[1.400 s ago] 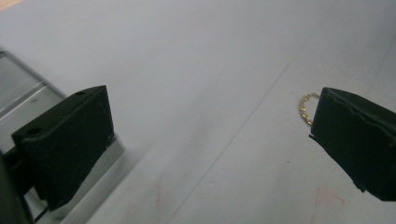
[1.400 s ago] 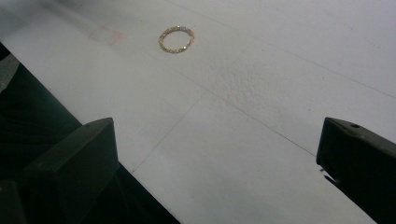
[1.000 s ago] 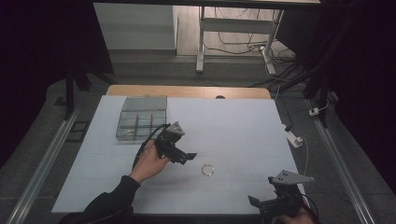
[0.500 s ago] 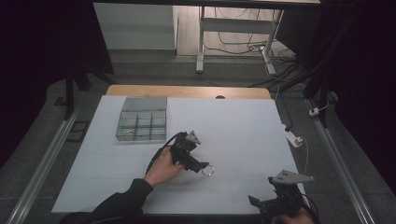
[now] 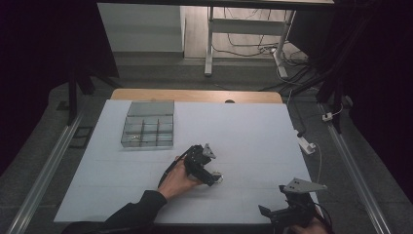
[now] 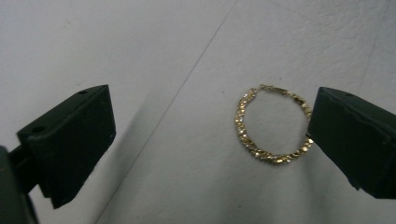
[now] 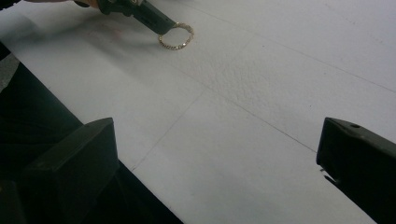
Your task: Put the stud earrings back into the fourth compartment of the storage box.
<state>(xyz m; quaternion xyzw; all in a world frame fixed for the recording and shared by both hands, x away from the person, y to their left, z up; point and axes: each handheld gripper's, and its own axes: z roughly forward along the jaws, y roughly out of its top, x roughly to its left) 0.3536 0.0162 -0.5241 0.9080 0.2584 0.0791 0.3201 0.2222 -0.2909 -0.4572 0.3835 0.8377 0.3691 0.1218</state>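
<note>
Bracelet (image 6: 273,125): gold, twisted chain ring, part hidden behind my jaw.
My left gripper (image 6: 210,135): jaws wide apart.
My right gripper (image 7: 215,172): jaws wide apart.

Black blocky tongs (image 6: 210,144), grey three-cornered plate (image 5: 305,185), dark sleeve (image 5: 131,213).

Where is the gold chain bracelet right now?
The gold chain bracelet lies flat on the white table, between the open left claw's jaws, close to one jaw, in front of the clear compartment box.

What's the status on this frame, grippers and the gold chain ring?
Left gripper open, down over gold chain ring, ring lying flat near one finger. Right gripper open, idle at near table edge. White table top bare around ring, nothing blocking.
</note>
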